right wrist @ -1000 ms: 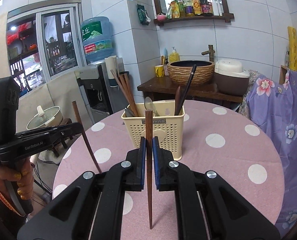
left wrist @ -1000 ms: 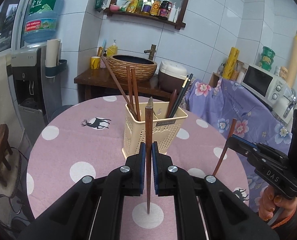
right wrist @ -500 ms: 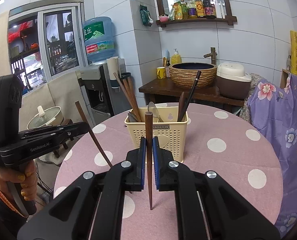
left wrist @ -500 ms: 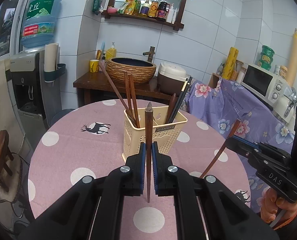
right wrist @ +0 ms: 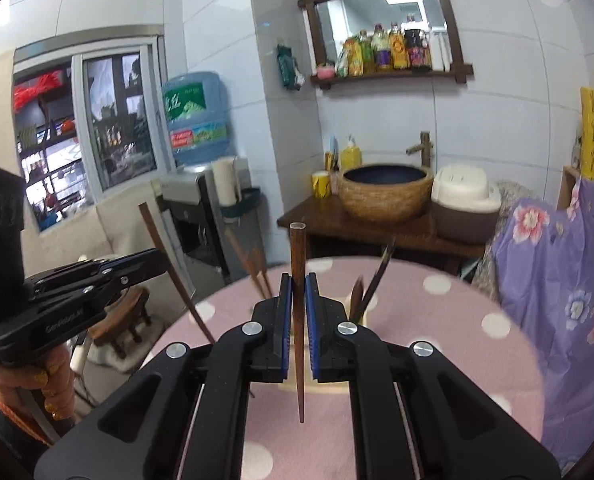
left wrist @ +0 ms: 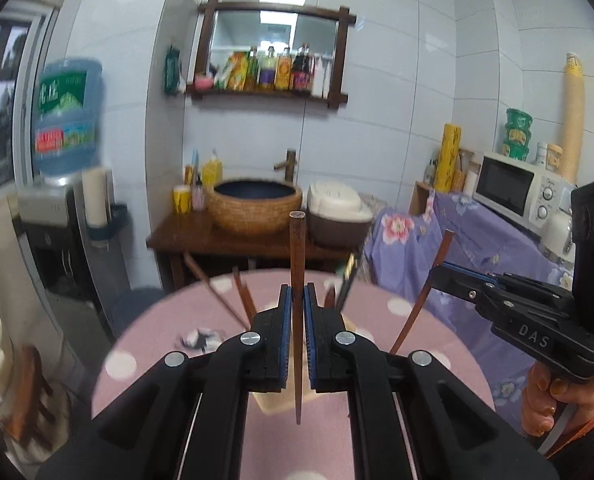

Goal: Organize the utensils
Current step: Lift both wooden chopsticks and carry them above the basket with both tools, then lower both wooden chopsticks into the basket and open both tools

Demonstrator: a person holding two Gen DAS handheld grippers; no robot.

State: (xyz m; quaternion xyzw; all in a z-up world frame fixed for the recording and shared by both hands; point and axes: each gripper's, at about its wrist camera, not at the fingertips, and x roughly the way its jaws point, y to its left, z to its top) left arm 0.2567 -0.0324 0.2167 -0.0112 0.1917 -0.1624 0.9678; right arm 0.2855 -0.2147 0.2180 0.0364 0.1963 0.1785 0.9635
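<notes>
My left gripper (left wrist: 296, 300) is shut on a brown wooden chopstick (left wrist: 297, 256) held upright, thick end up. My right gripper (right wrist: 297, 292) is shut on a second brown chopstick (right wrist: 298, 256), also upright. Each gripper shows in the other's view, the right gripper (left wrist: 437, 270) with its slanted chopstick (left wrist: 423, 292), the left gripper (right wrist: 161, 258) with its own (right wrist: 177, 276). The cream utensil basket (left wrist: 351, 326) is mostly hidden behind the jaws in both views; only chopsticks (left wrist: 243, 296) and dark utensils (right wrist: 371, 284) stick up from it.
The basket stands on a round table with a pink dotted cloth (left wrist: 169, 320). Behind it are a wooden stand with a woven basin (left wrist: 255, 206) and a rice cooker (left wrist: 337, 204). A water dispenser (left wrist: 63, 200) is at the left, a microwave (left wrist: 513, 190) at the right.
Both grippers have risen and come nearer the basket, still holding their chopsticks. The basket has dropped behind the jaws in both views.
</notes>
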